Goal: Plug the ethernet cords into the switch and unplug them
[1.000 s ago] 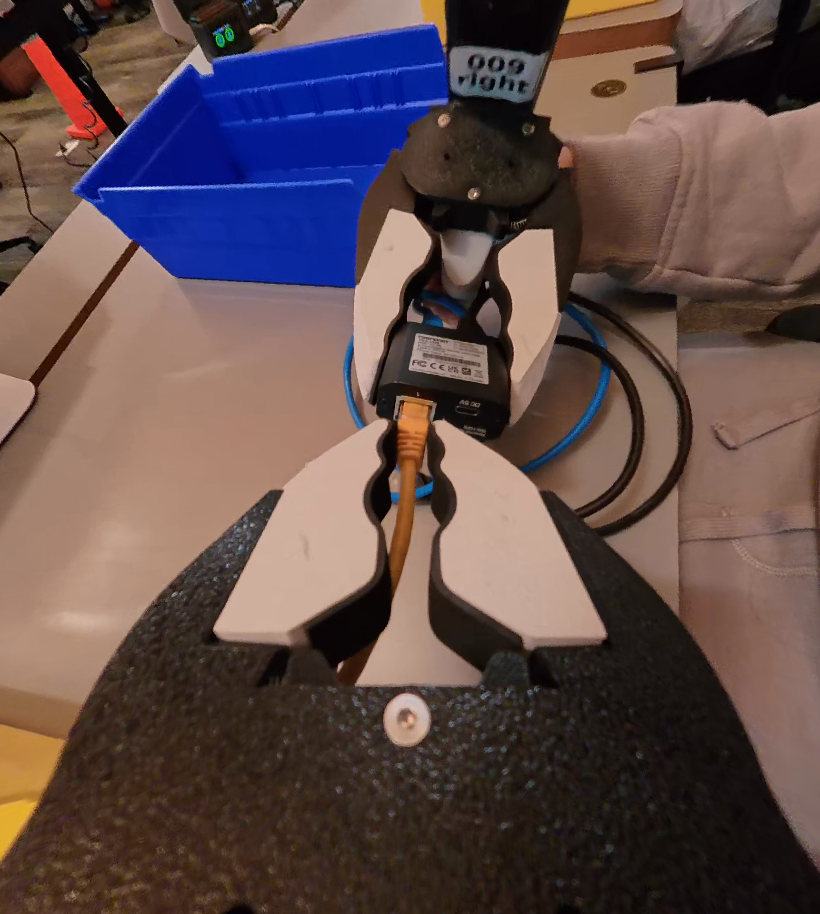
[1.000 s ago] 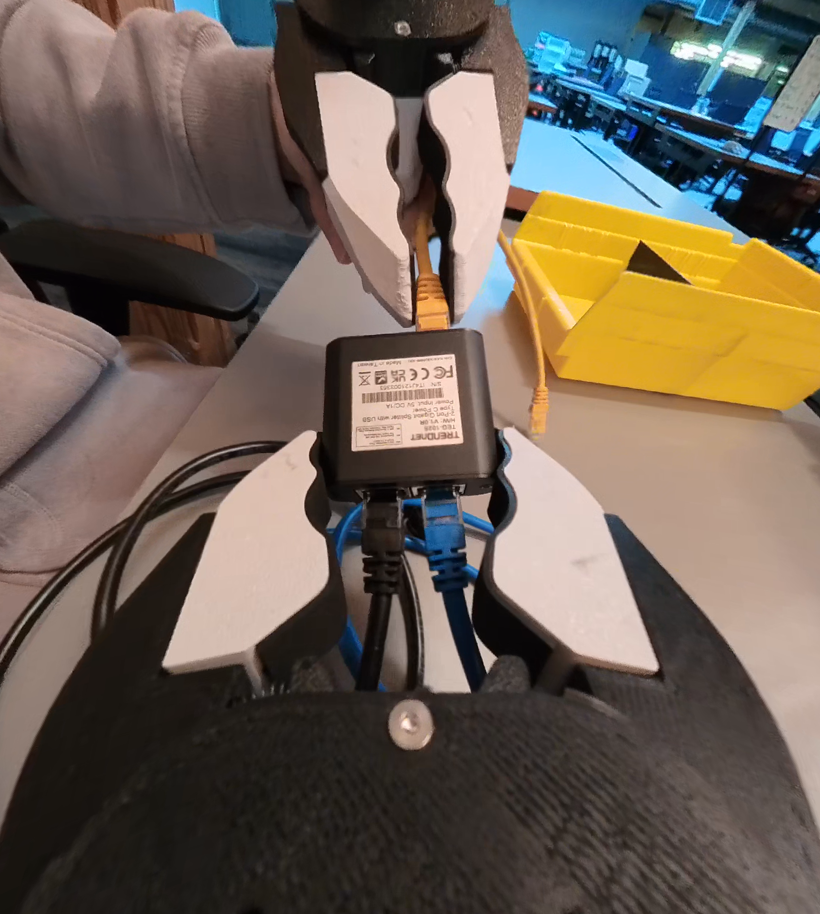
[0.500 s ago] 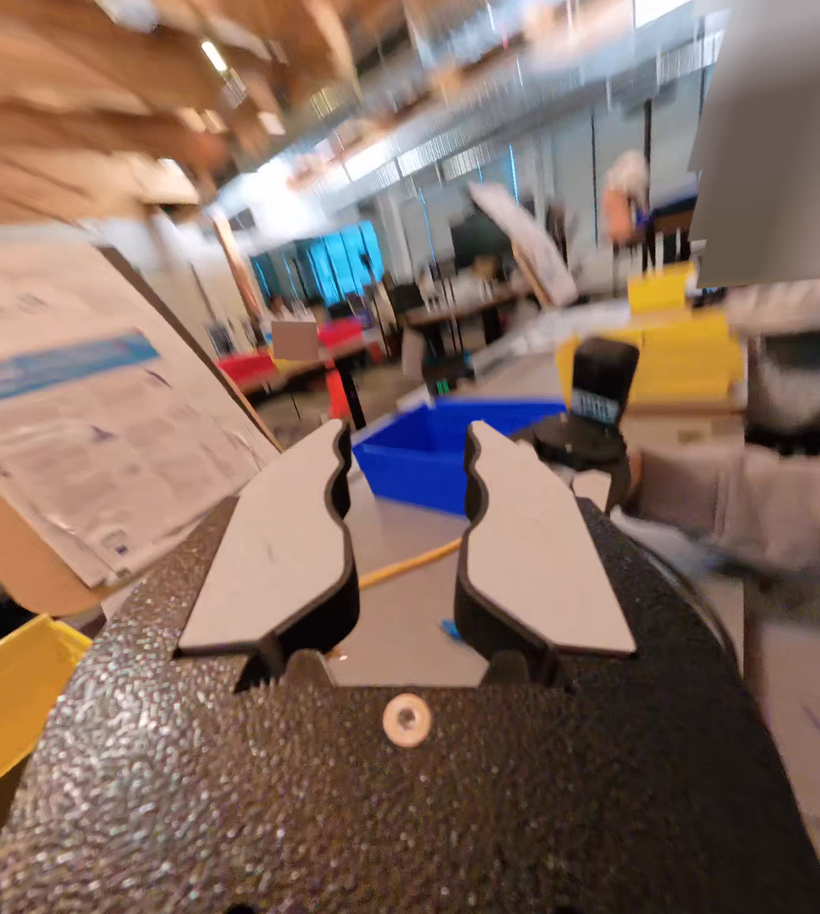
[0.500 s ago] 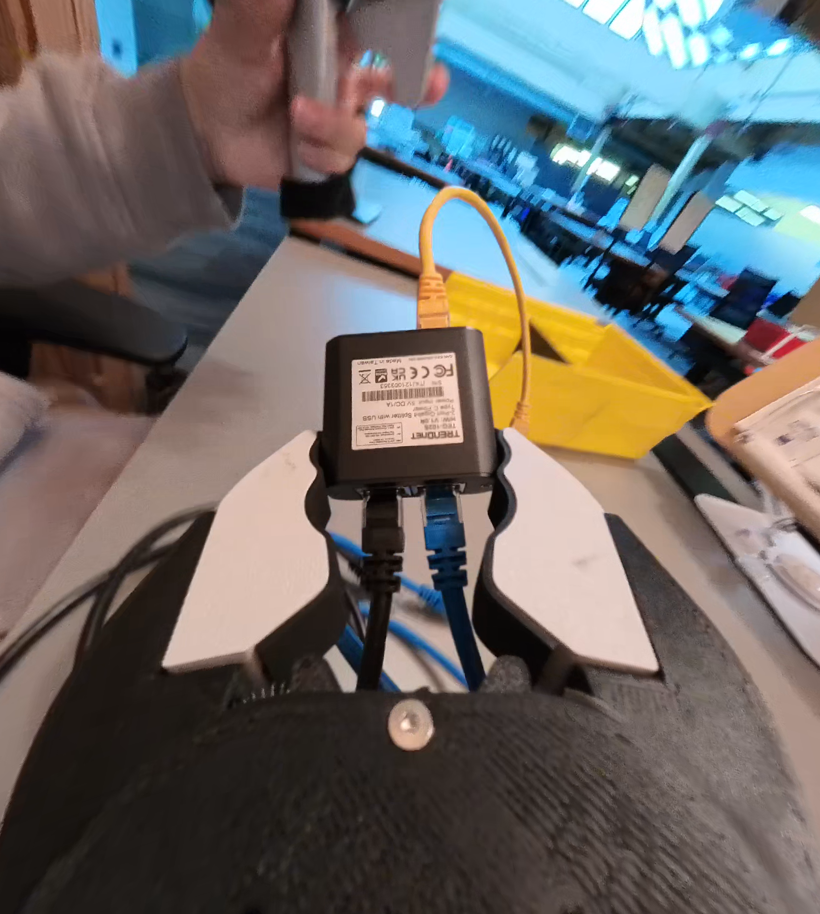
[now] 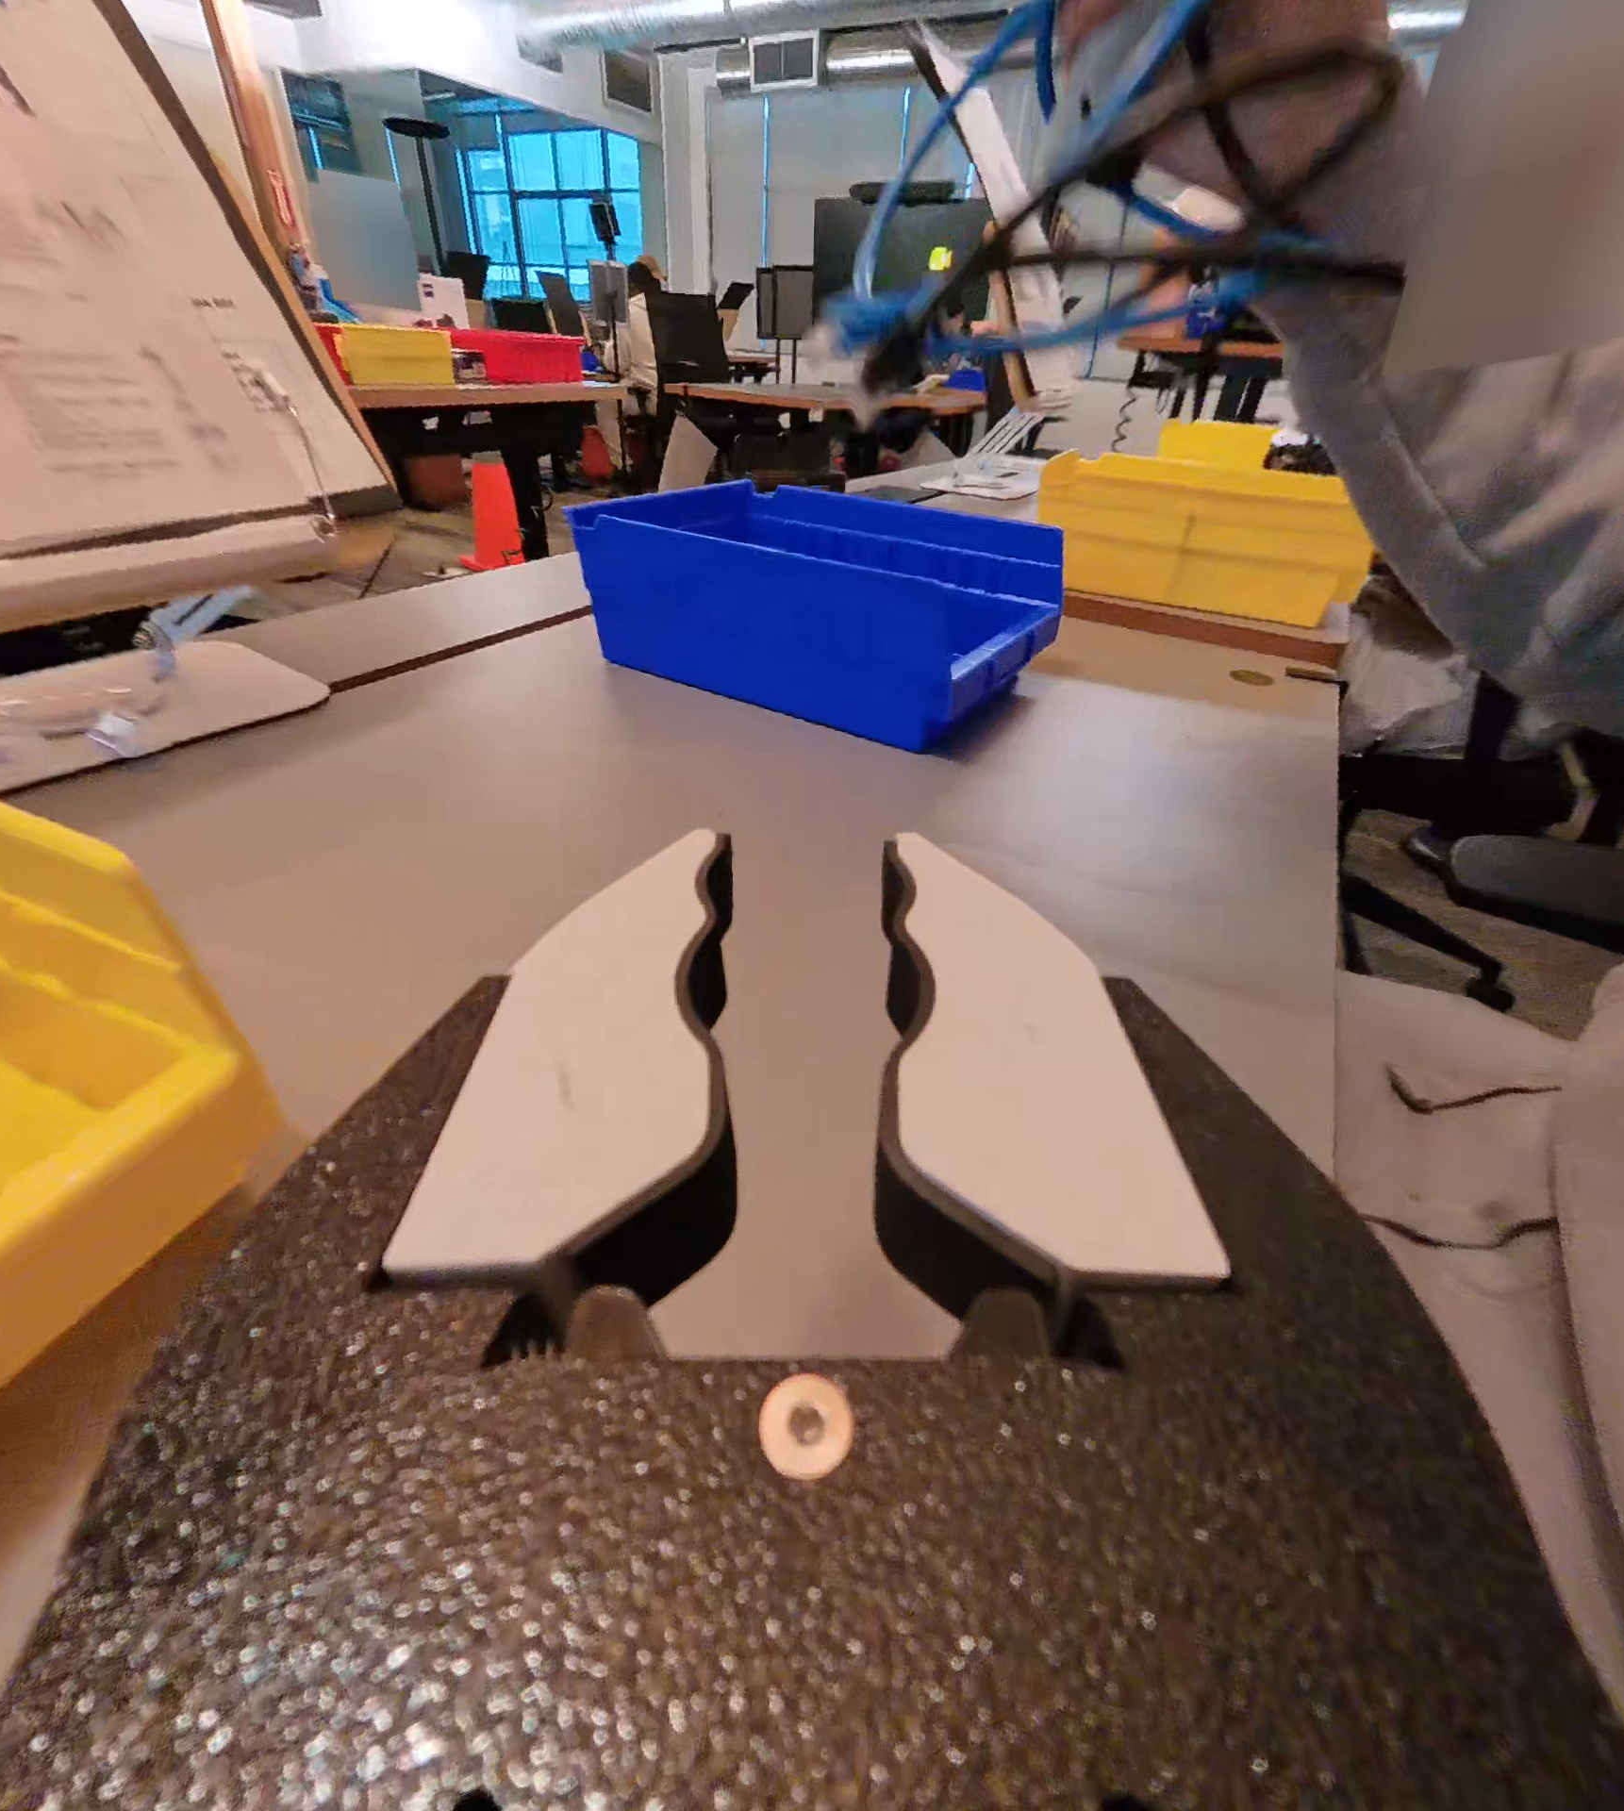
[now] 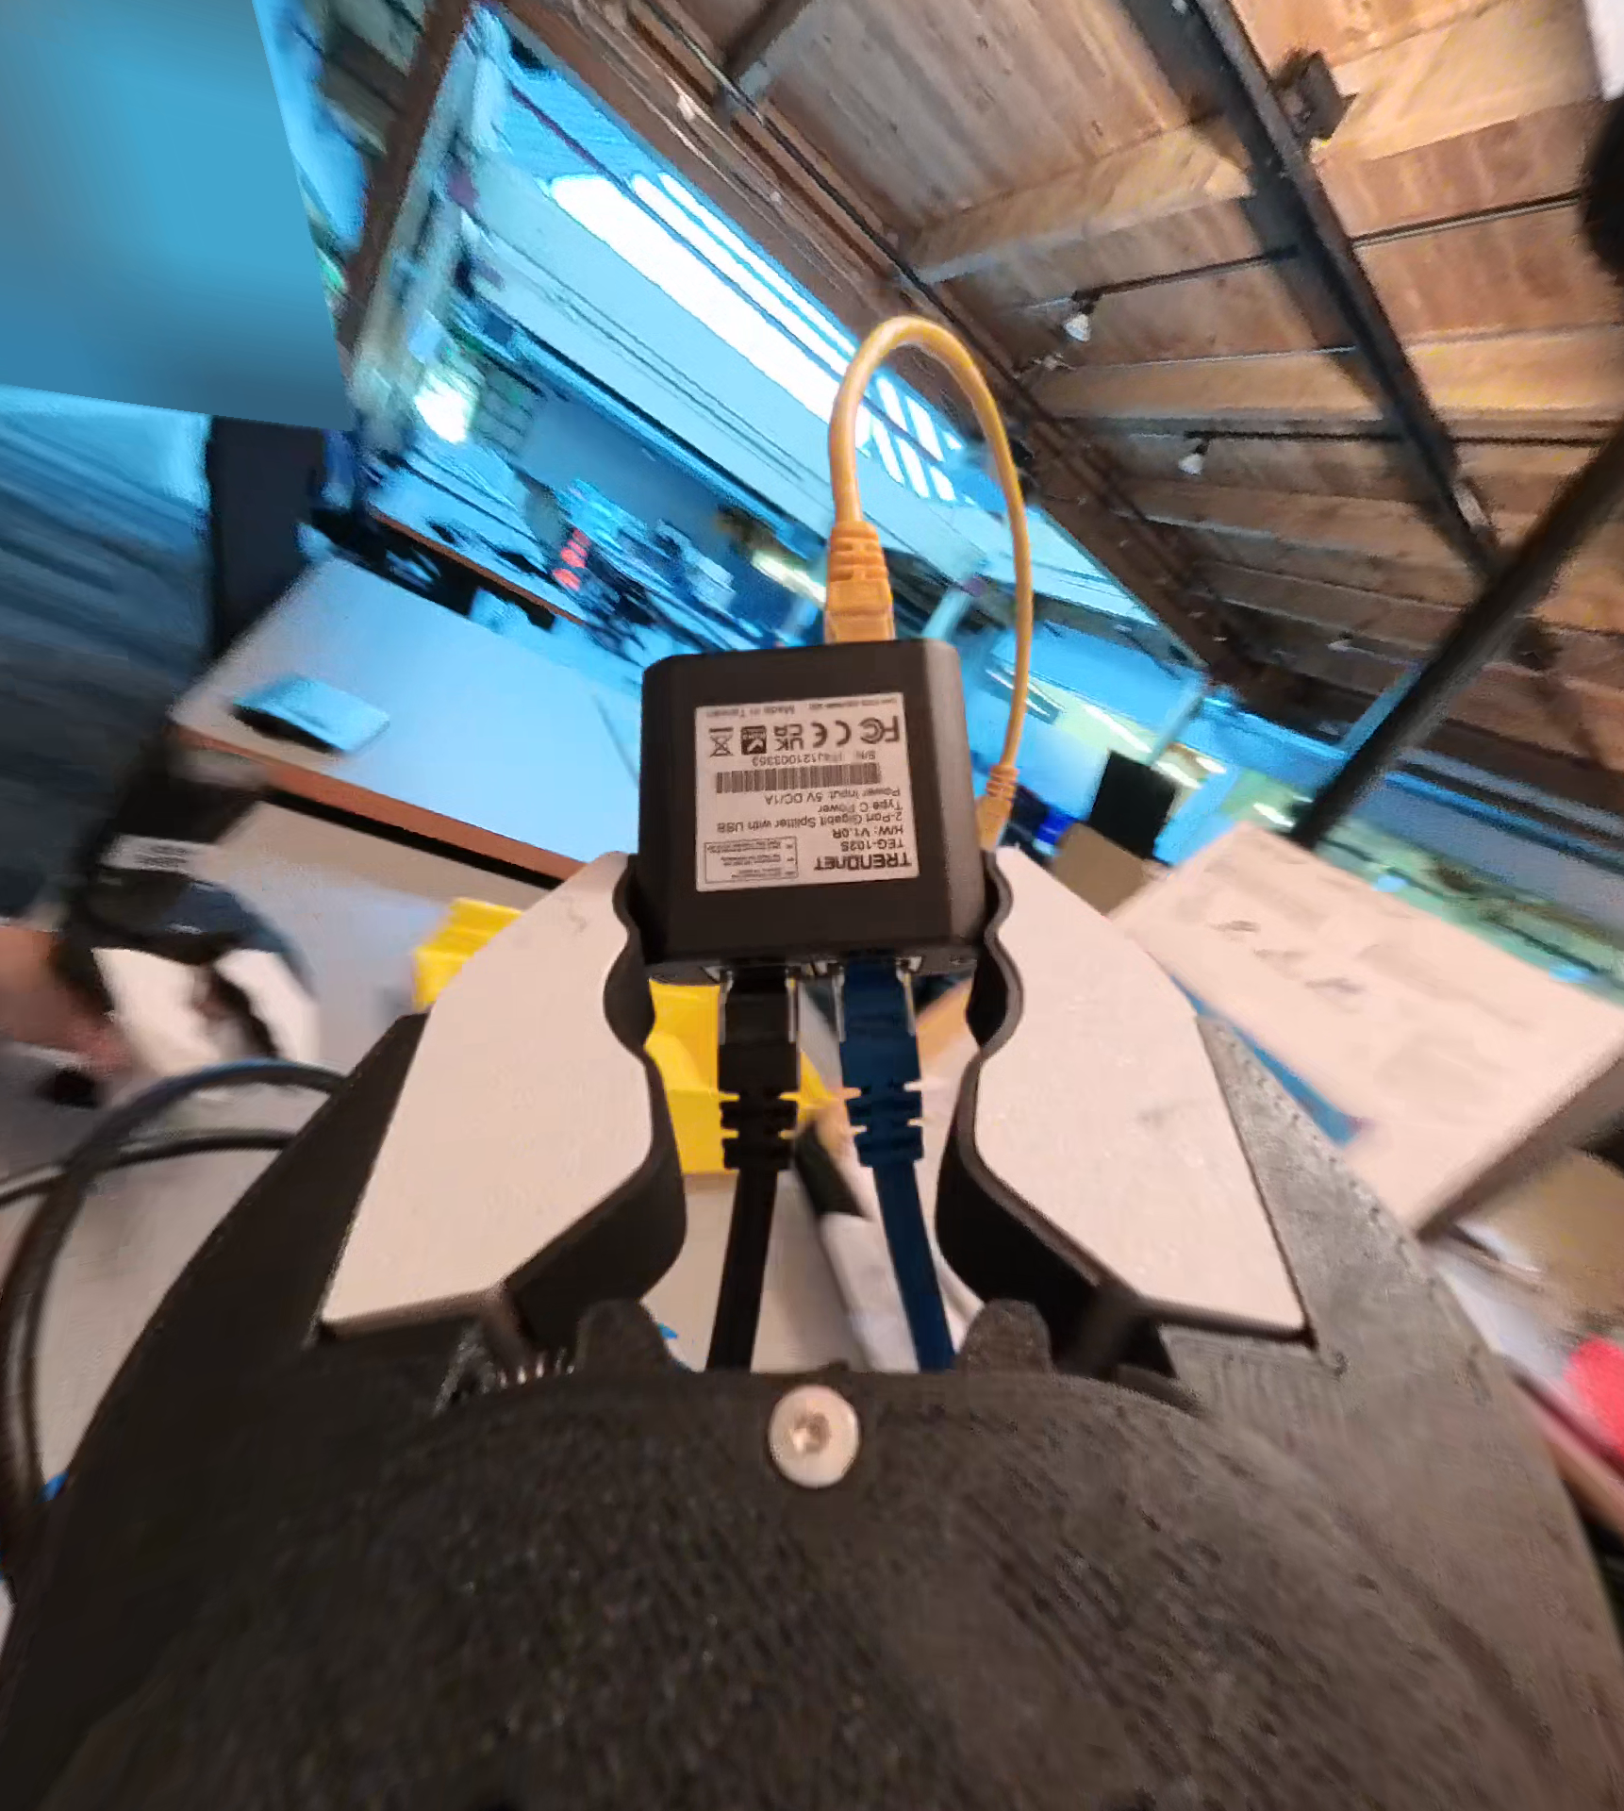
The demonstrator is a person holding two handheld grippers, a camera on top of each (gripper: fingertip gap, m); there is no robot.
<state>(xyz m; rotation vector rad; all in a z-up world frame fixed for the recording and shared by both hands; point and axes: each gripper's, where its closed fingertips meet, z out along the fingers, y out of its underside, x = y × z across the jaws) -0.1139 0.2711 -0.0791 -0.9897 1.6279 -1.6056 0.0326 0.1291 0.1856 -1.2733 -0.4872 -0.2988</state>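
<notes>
My right gripper is shut on the black switch and holds it high in the air, tilted up toward the ceiling. A black cord and a blue cord are plugged into its near side. A short yellow cord is plugged into its far side and loops over to the right. My left gripper is open and empty, low over the grey table. In the left wrist view the blue cord and black cord hang blurred at the top right.
A blue bin stands on the table ahead of the left gripper. A yellow bin is close at its left. Stacked yellow bins stand at the back right. A paper stand leans at the left. A person's grey sleeve is at the right. There is about 35 cm between the tips of the two grippers.
My left gripper let go of the yellow cord, opened and drew back low over the table. My right gripper lifted the switch, with all three cords plugged in, off the table.
</notes>
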